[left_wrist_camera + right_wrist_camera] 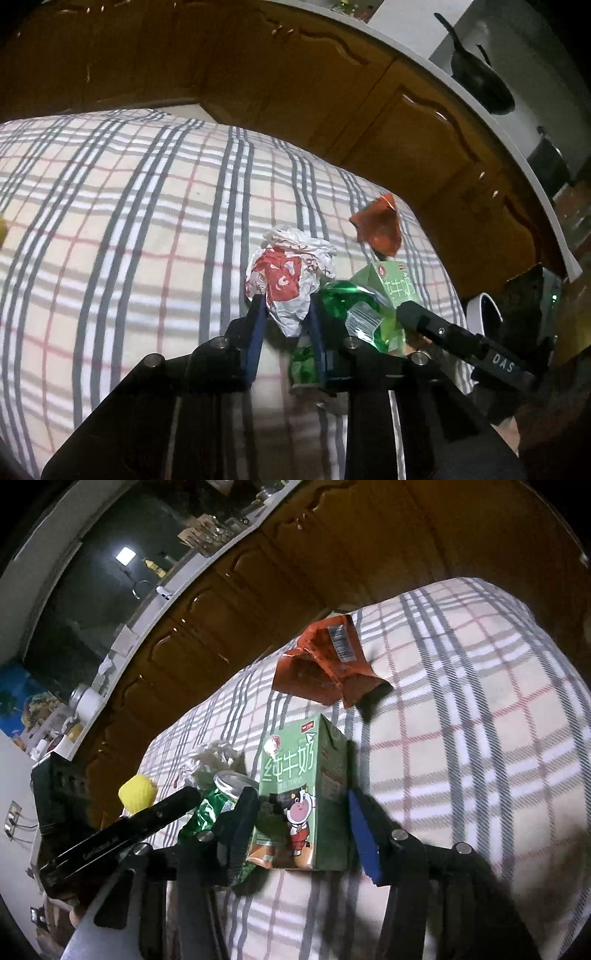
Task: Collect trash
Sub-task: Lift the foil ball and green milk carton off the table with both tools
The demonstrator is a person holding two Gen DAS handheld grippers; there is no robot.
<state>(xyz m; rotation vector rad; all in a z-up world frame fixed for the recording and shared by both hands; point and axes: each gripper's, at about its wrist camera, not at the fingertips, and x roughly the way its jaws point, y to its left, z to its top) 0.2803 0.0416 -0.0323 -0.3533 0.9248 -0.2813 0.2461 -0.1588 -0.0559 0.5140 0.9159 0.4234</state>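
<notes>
Everything sits on a table covered with a cream cloth with grey and red plaid stripes, with brown wooden cabinet doors right behind it.

The left gripper has its two blue-padded fingers closed around a crumpled white paper wrapper with red print, squeezing the lower end of the wad while the rest puffs out above the fingertips. Just to the right of it lies a crushed green drink can, touching the left gripper's right finger. I can't tell if the wrapper is lifted or resting on the cloth.

The right gripper is spread wide around an upright green milk carton with a cartoon cow on it. Its left finger sits right at the carton's edge, and the blue pad on the right one stands just clear of the other side, so it's straddling but not clamping. From this view the can sits just left of the carton, its open silver rim showing.

Farther back on the cloth, a torn orange-red snack packet with a barcode lies near the table's far edge. A yellow ribbed ball-ish thing sits off to the left, past the can.
</notes>
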